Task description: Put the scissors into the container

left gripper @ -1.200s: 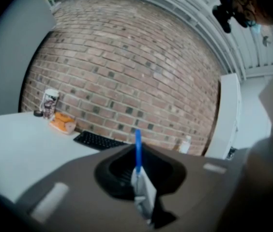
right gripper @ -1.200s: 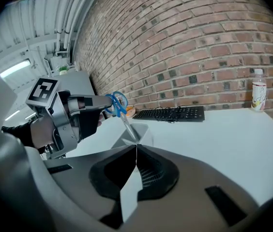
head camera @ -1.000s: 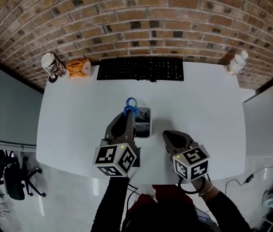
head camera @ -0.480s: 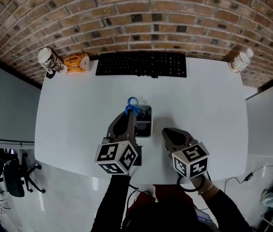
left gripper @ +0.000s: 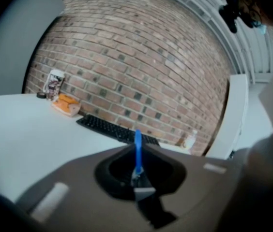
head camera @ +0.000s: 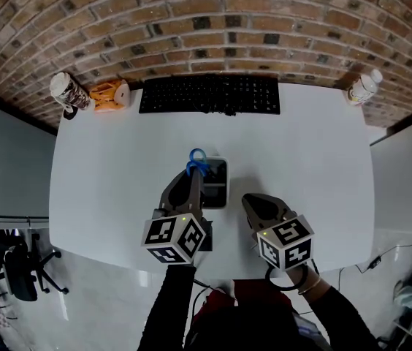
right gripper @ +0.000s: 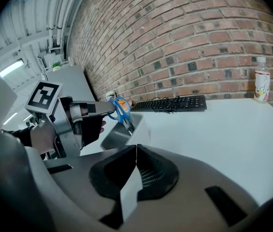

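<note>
At the centre of the head view, the left gripper (head camera: 193, 175) is clamped on the blue-handled scissors (head camera: 197, 158), whose blades point down into the grey container (head camera: 223, 168). At lower right, the right gripper (head camera: 253, 205) has its jaws pressed together and holds nothing.

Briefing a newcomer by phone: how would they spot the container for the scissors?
On the white table, look mid-table, on the person's side of the black keyboard. The container is the only box there: small, open, grey, with the left claw holding blue-handled scissors at its edge.
</note>
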Available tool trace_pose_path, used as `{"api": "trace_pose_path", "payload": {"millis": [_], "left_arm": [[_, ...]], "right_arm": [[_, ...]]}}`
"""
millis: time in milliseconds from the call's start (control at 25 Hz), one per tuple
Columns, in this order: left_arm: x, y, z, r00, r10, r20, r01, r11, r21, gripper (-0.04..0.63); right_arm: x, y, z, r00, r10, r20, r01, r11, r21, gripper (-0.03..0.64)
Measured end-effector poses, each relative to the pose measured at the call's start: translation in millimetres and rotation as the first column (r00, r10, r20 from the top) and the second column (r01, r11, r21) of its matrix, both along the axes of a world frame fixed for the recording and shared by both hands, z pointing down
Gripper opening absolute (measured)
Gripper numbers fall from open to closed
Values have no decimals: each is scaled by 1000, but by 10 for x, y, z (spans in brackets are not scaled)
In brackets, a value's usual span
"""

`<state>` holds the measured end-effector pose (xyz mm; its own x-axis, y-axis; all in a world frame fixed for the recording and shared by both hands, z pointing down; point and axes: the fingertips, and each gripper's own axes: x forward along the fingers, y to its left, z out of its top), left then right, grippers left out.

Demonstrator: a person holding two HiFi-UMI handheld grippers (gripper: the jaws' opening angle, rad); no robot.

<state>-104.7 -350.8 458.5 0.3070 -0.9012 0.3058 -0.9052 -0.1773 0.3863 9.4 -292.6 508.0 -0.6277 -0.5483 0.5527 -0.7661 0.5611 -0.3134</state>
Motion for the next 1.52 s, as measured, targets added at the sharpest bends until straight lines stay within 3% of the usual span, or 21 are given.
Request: {"api": "trace_pose_path", "payload": {"millis": [320,640,1520], "left_arm": [[-29,-34,24,1000,3,-8,-3,1000,-2,31],[-47,-32,47,1000,-3,26,4,1000,-8,38],[-325,9,264,995,-72,70,77,995,-66,81]], "right_arm": [[-4,37,42,1000,5,-10,-5,1000,-13,9],[5,65,71,1000,5,-15,-5,1000,-17,9],[27,141,127,1000,4,-16,-4,999,-32,9]]}}
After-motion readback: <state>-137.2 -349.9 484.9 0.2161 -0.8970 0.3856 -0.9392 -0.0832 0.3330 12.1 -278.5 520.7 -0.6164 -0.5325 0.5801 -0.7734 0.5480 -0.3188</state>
